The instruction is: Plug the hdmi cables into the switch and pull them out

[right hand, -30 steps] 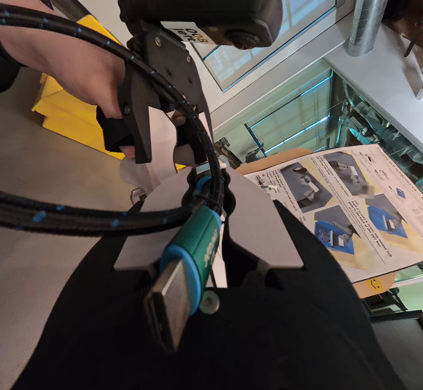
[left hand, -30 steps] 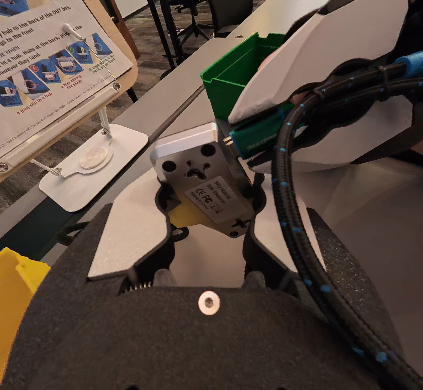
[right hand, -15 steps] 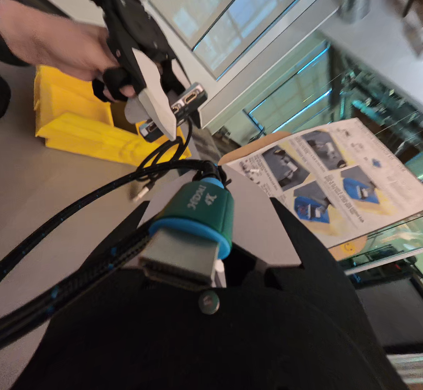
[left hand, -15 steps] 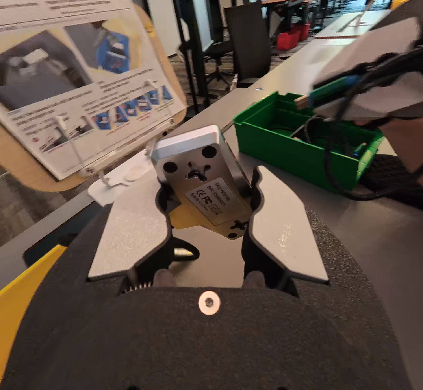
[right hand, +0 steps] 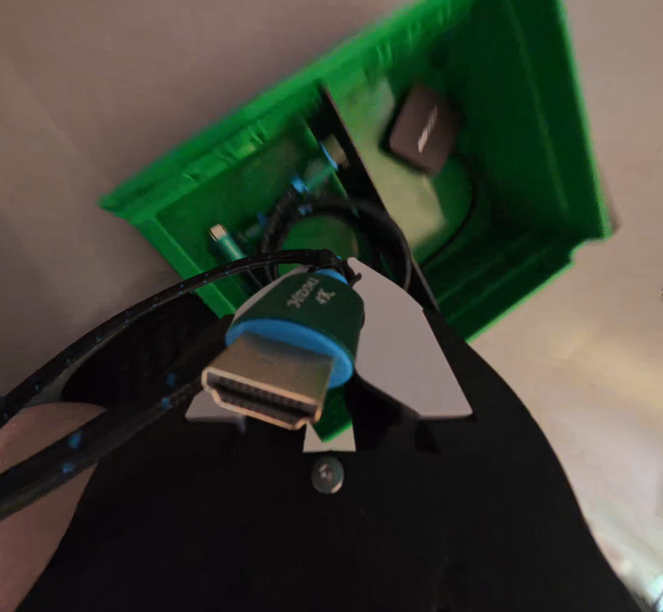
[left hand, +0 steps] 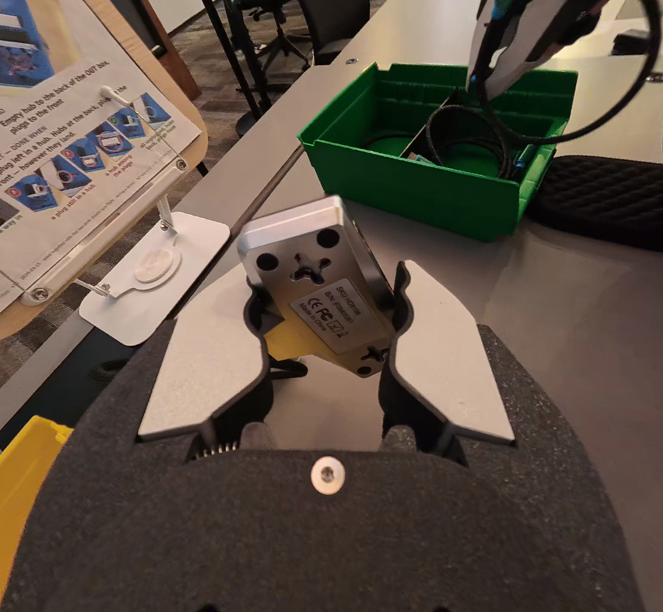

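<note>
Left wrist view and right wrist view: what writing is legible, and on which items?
I won't repeat wording; here is where it stands.
White sticker on the silver metal switch's underside: sharp small print and marks.
Illustrated instruction sheet on the wooden board: legible captions, lower edge too small.
Green-and-blue HDMI plug: short pale print, legible.

brushed metal switch (left hand: 315, 282), glossy green plastic bin (left hand: 412, 193), braided cloth cable (right hand: 107, 329), smooth table (left hand: 538, 307).
</note>
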